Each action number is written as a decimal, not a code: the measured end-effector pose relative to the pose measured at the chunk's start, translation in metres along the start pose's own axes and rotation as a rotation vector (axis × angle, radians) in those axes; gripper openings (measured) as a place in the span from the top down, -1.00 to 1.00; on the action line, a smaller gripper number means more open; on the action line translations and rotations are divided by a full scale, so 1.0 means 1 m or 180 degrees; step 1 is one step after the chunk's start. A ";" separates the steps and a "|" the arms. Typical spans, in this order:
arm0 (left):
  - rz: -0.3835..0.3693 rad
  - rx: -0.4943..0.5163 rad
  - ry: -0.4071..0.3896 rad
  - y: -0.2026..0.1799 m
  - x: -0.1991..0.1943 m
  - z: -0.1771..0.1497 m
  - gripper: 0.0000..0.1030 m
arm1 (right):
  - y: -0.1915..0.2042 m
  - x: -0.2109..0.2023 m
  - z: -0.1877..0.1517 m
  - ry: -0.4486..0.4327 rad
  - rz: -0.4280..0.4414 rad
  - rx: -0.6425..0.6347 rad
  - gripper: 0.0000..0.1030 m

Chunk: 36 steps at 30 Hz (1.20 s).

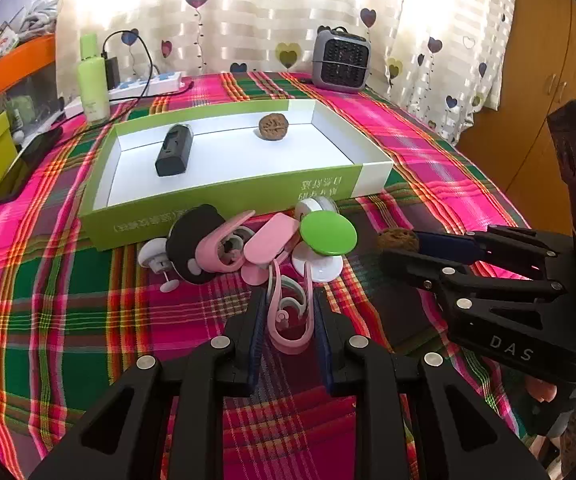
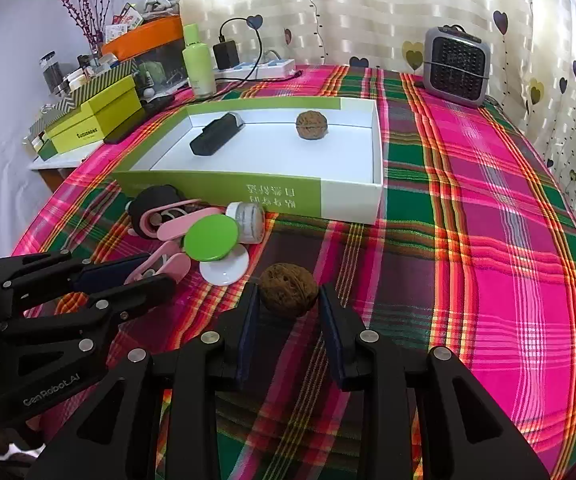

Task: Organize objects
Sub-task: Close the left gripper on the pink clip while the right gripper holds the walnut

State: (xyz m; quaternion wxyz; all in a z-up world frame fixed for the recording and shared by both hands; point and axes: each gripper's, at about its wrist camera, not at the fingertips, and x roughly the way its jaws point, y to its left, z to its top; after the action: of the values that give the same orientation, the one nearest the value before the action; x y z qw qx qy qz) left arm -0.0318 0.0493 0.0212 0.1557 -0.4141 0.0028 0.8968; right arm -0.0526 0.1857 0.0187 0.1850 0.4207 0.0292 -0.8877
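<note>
The left gripper [image 1: 287, 320] has its fingers clamped on a pink curved plastic clip [image 1: 288, 316] that lies on the plaid-covered counter [image 2: 488, 264], at the near edge of a heap of pink, green and white suction hooks [image 1: 255, 244]. If it is lifted fast, the clip may snag the heap and scatter it. The right gripper [image 2: 288, 312] has its fingers on either side of a brown wrinkled walnut [image 2: 287, 293], seemingly gripping it; the round shell could squirt free. The green-and-white open cardboard box [image 1: 223, 192] lies just beyond.

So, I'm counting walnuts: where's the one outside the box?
The brown walnut sits on the plaid cloth between the right gripper's jaws, right of the green disc.
</note>
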 end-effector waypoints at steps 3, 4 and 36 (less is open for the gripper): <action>-0.0007 -0.0010 -0.0024 0.000 -0.004 -0.001 0.59 | 0.001 -0.003 0.001 -0.0013 -0.0007 0.0002 0.39; -0.0012 -0.0017 -0.0031 0.001 -0.005 -0.001 0.59 | 0.002 -0.004 0.001 -0.0019 -0.0005 0.0003 0.39; 0.0070 -0.0158 -0.0205 0.019 -0.035 0.000 0.59 | 0.027 -0.022 0.006 -0.0158 0.0106 -0.0086 0.39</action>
State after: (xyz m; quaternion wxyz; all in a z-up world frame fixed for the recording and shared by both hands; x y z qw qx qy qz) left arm -0.0159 0.0211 0.0443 0.1356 -0.3887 -0.0199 0.9111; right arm -0.0345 0.1659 0.0421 0.2061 0.3964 0.0296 -0.8941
